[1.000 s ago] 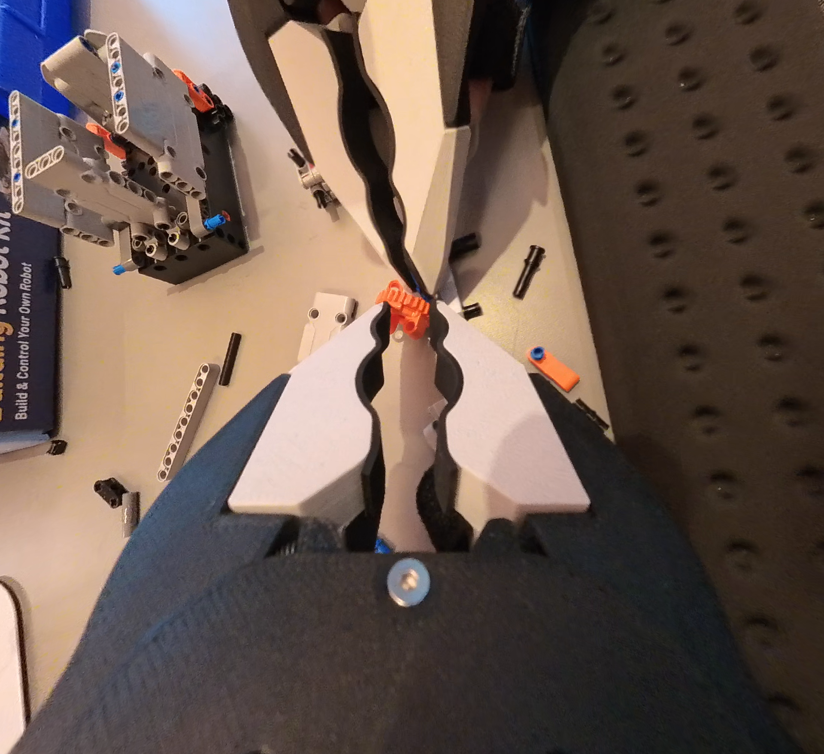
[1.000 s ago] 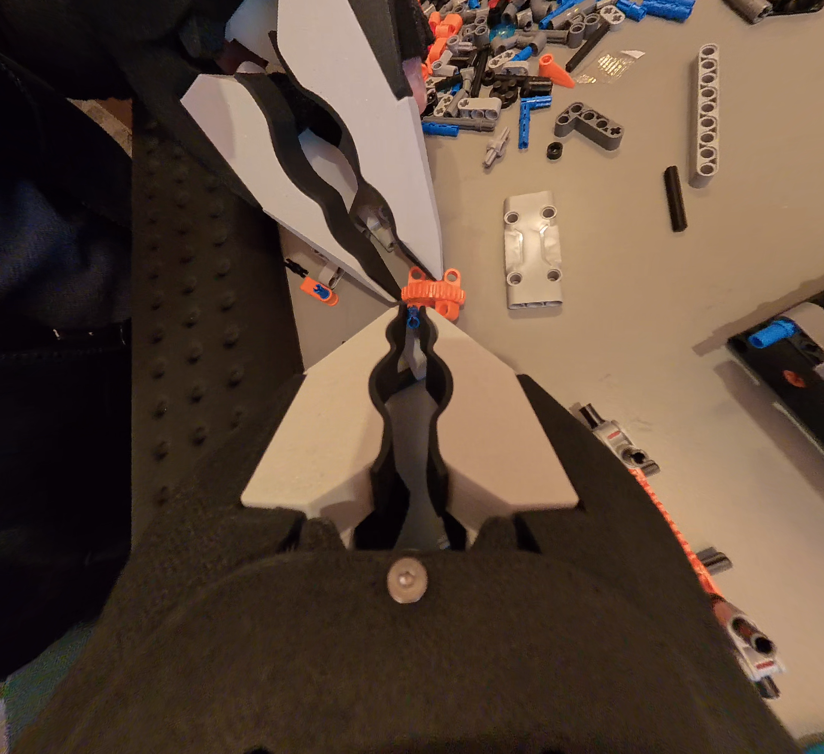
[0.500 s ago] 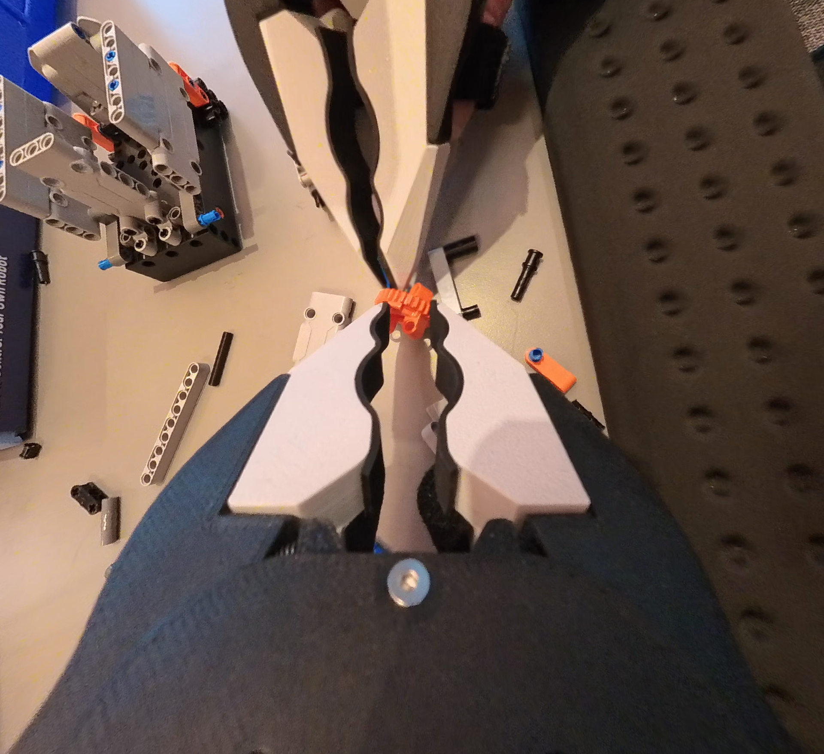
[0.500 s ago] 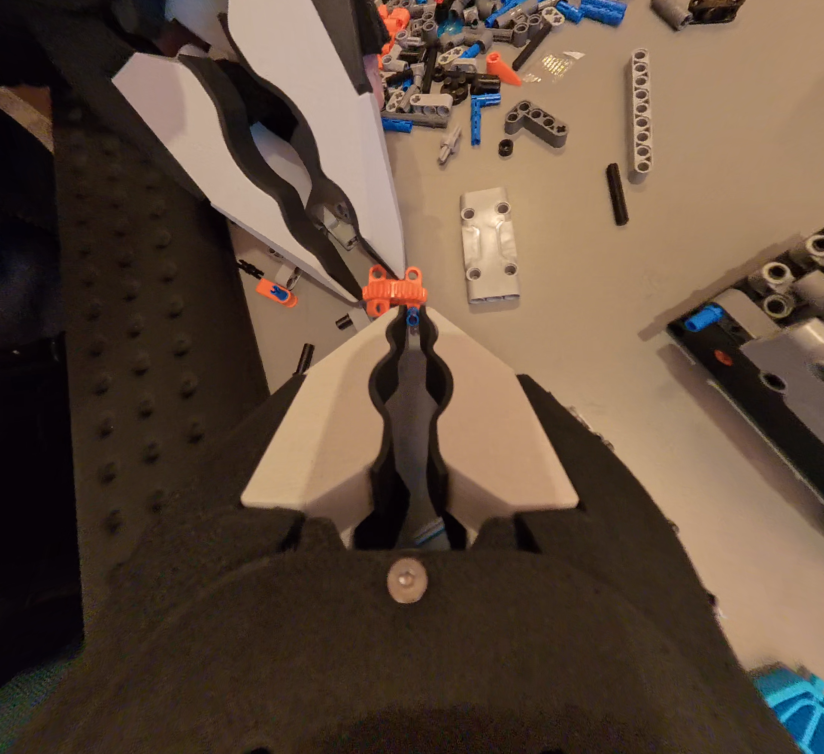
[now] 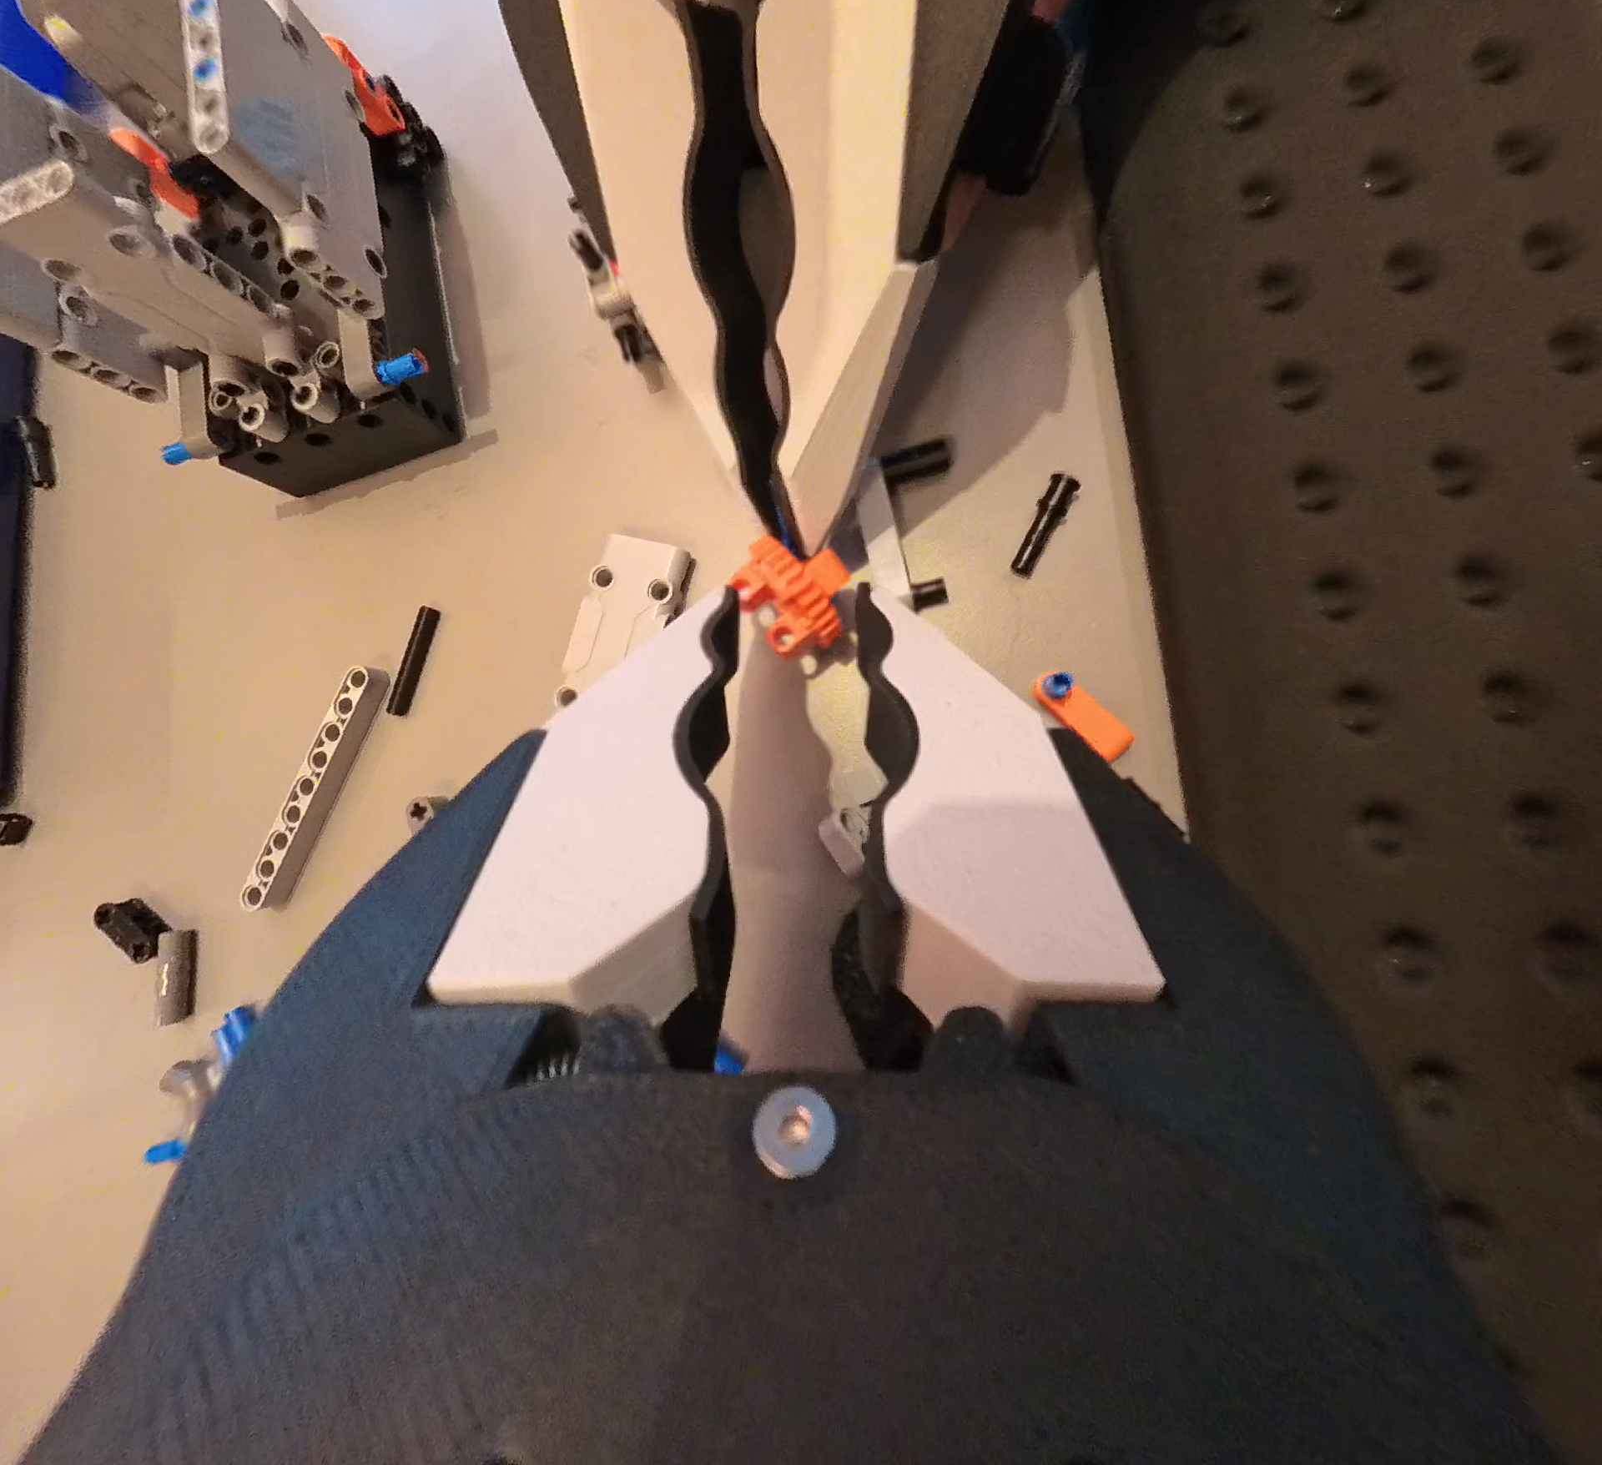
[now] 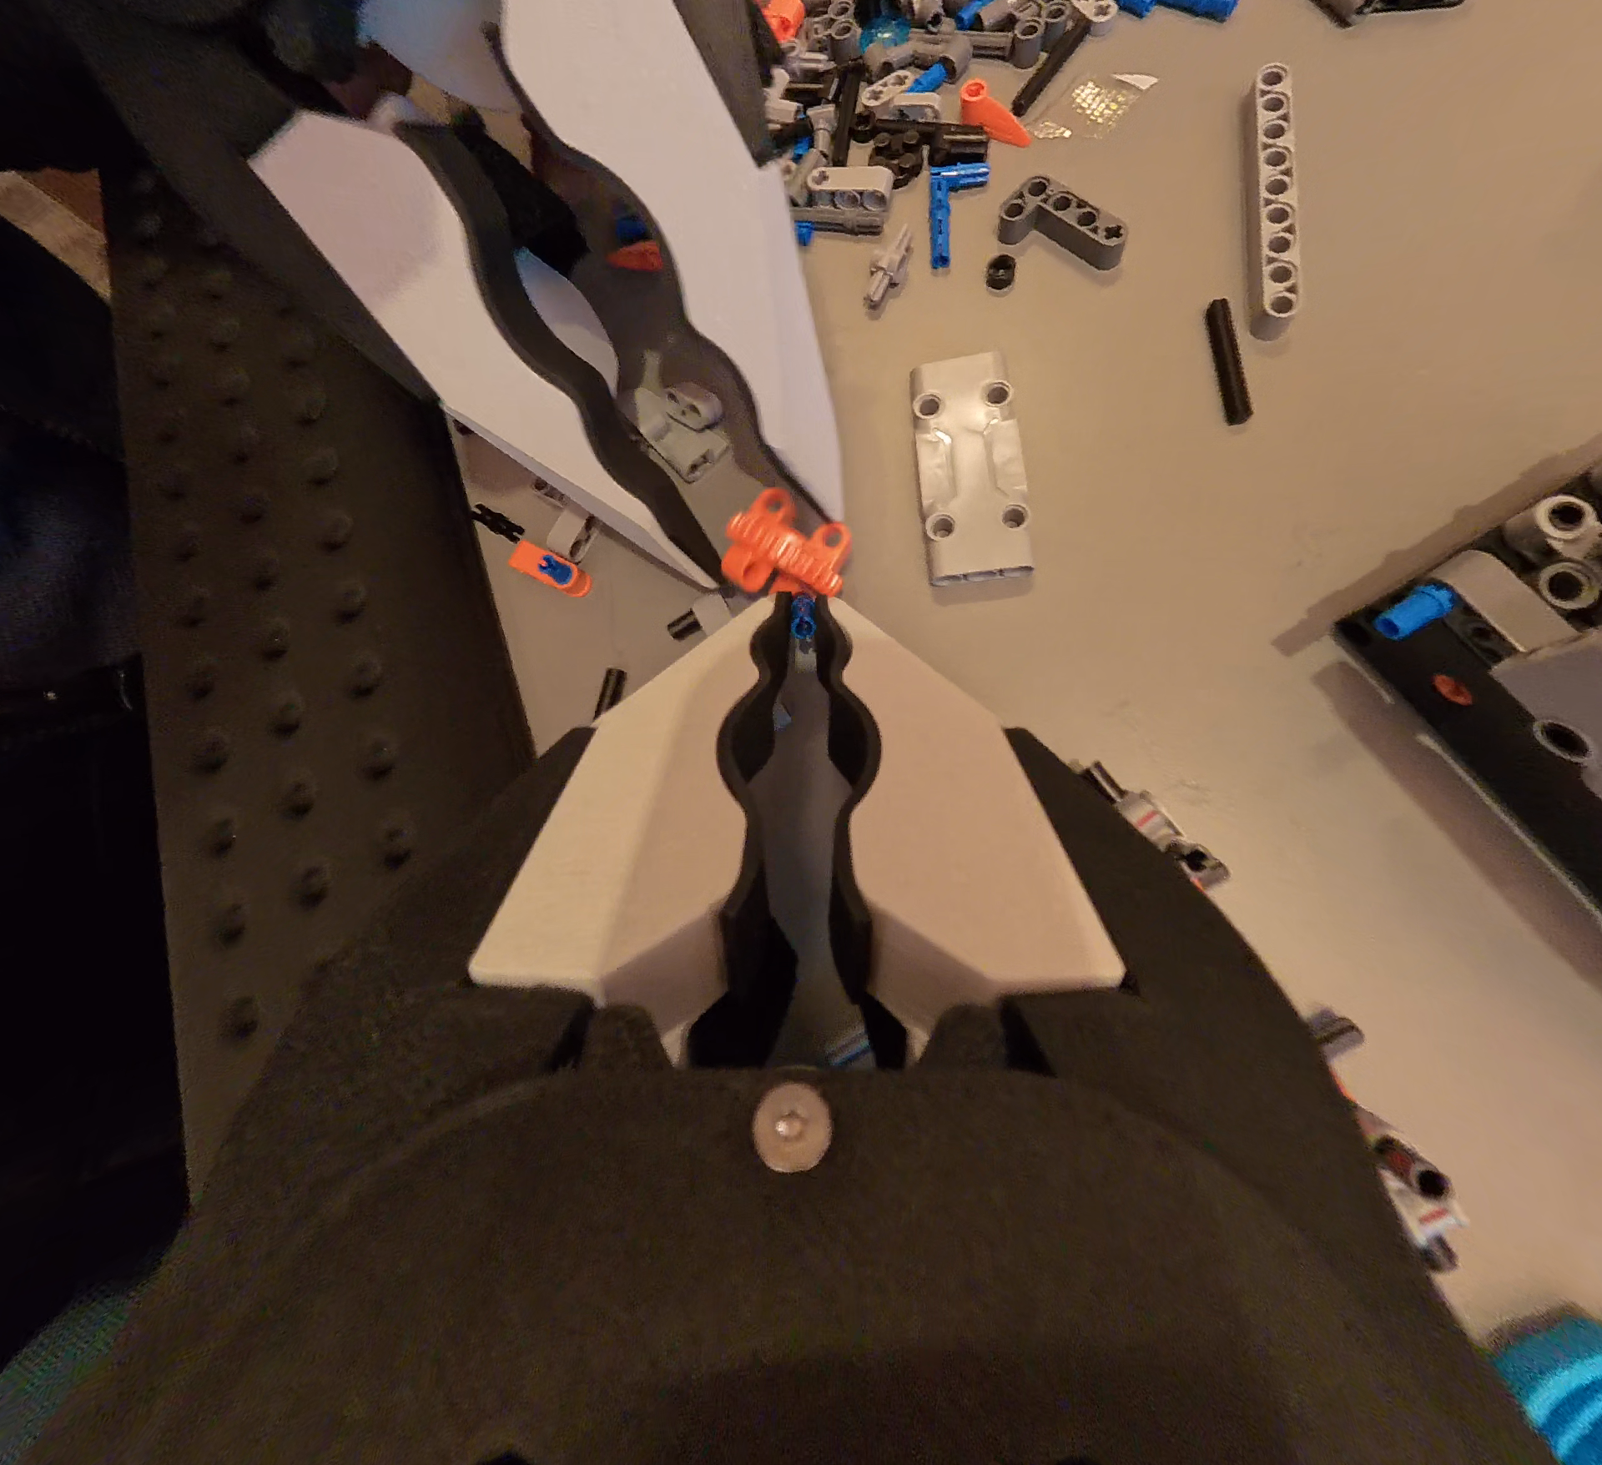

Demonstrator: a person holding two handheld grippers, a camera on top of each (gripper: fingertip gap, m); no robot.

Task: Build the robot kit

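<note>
My left tongs (image 5: 793, 609) stand a little apart around the orange connector (image 5: 787, 589), held above the bench (image 5: 217, 626); whether they grip it I cannot tell. My right tongs (image 6: 804, 615) pinch a blue pin (image 6: 803, 619) at its hole. I would keep pin and hole in line and press gently. A dark book (image 5: 13, 557) lies at the edge; I read nothing.

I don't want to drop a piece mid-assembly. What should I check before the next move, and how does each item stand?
1. Left hand-held gripper grips the orange connector: ok, but only at the very tips.
2. Right hand-held gripper pinches the blue pin: ok.
3. Pin end meets the connector: ok.
4. Pin seated in a connector hole: cannot tell, its end is hidden.
5. Table below free of loose parts: not ok, the grey panel and small pieces lie close.
</note>
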